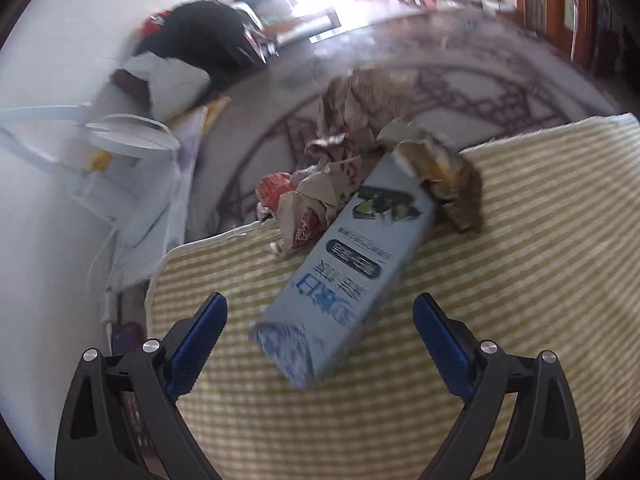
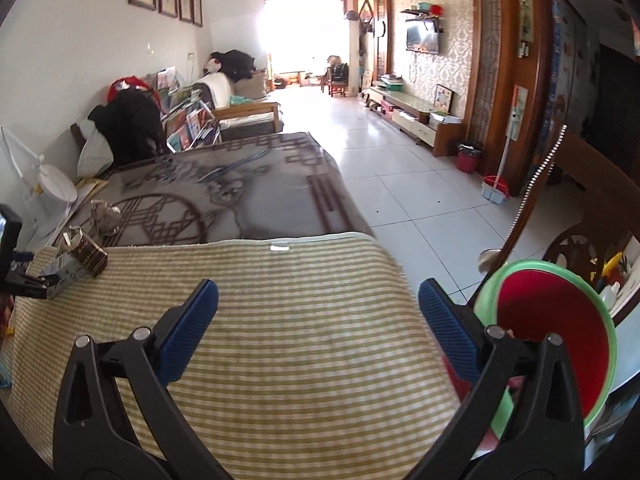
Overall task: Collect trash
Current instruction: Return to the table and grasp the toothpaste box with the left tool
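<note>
Both grippers spread wide, left gripper (image 1: 320,312) over blurred carton (image 1: 344,280), crumpled wrappers (image 1: 352,152) indistinct

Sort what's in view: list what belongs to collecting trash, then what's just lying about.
Belongs to the job:
- light blue carton, lying on the striped cloth
- crumpled paper wrappers behind it
- brown box beside the carton
- red bin with green rim, probably where the trash goes

Just lying about:
- striped cloth
- white fan
- patterned grey table cover
- black jacket
</note>
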`<state>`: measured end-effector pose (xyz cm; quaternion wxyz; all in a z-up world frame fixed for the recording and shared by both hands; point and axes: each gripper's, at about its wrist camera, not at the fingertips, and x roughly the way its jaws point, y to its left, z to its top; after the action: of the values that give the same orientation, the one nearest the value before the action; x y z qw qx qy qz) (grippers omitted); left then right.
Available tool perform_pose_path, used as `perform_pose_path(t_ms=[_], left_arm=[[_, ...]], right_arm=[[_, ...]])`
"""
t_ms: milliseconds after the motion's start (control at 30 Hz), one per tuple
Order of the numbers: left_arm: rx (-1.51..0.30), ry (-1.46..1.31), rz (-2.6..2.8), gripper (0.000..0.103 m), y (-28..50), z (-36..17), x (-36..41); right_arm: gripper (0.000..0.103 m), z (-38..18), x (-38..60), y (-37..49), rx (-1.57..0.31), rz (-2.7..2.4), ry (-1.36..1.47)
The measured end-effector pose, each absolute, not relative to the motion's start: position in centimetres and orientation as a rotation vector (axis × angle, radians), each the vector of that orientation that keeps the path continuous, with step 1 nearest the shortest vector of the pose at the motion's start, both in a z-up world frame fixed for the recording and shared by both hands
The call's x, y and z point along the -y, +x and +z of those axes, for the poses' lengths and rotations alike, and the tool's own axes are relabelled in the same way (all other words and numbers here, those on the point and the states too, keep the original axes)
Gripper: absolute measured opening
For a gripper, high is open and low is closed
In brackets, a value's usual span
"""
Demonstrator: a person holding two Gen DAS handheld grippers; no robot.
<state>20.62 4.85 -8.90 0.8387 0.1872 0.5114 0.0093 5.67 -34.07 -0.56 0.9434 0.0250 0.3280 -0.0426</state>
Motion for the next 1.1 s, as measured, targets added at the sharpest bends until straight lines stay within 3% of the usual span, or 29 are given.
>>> perform_pose_path(t_ms=[233, 300, 367, 567, 800, 967, 1100], left_arm=[[-1.189, 0.310, -0.044, 0.089, 23.6, -11.4, -5.4], [-1.188, 0.244, -0.059, 0.072, 23.9, -11.5, -5.5], [-1.166, 0.182, -0.041, 0.063, 23.6, -11.2, -5.6], [-1.124, -0.115, -0.042, 0.051, 17.6, -10.4, -5.6], [-1.179, -0.360, 0.060, 0.051, 9.0, -10.6, -3.8], [-1.078, -0.252, 0.067, 0.052, 5.1, -9.7, -1.3], [-1.040, -0.219, 0.067, 0.070, 5.7, -9.3, -1.2]], right_arm=[[0.099, -2.1, 31.8, 7.1, -0.710, -0.053, 0.001], [0.099, -2.3, 31.5, 7.2, -0.718, -0.048, -0.003], [0.099, -2.5, 31.3, 7.2, -0.723, -0.042, -0.004], [0.099, -2.9, 30.2, 6.9, -0.734, -0.016, -0.020], [0.099, -3.8, 27.3, 6.5, -0.777, 0.052, -0.051], [0.099, -4.5, 25.5, 6.2, -0.802, 0.097, -0.076], [0.099, -4.8, 24.4, 5.9, -0.802, 0.127, -0.107]])
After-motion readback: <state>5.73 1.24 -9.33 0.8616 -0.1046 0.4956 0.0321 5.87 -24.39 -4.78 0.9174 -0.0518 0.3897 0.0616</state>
